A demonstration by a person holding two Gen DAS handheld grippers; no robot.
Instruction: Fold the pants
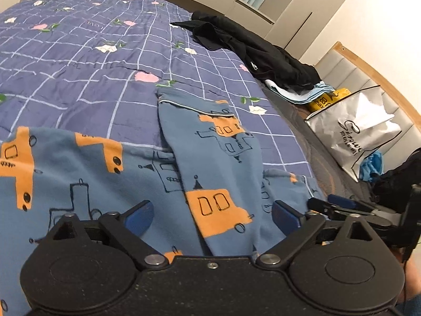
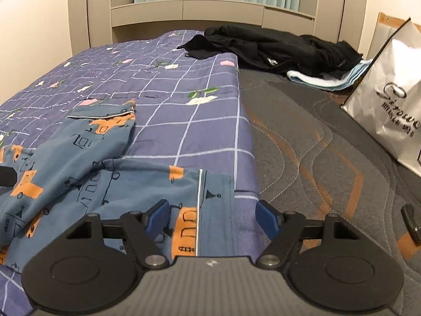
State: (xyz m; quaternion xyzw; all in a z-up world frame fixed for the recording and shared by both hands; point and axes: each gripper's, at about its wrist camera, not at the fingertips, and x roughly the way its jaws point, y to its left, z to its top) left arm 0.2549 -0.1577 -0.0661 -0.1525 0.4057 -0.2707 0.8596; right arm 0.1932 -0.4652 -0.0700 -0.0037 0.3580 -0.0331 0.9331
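The blue cotton pants with orange vehicle prints [image 1: 110, 184] lie crumpled on the purple checked quilt with pink and white flowers [image 1: 79, 60], at its near edge. One leg is folded over, with its white-piped cuff [image 1: 194, 105] pointing away from the cameras; the other cuff lies flat near the quilt's right border. The left gripper [image 1: 213, 216] hangs low over the middle of the pants with its blue-padded fingers [image 1: 140, 217] spread wide, holding nothing. The right gripper [image 2: 211, 220] is also spread, just above the flat cuff [image 2: 202, 205]. Further right there are a pile of black clothes [image 2: 276, 47], the grey stitched mattress [image 2: 315, 144] and a white paper bag with black lettering [image 2: 389, 92].
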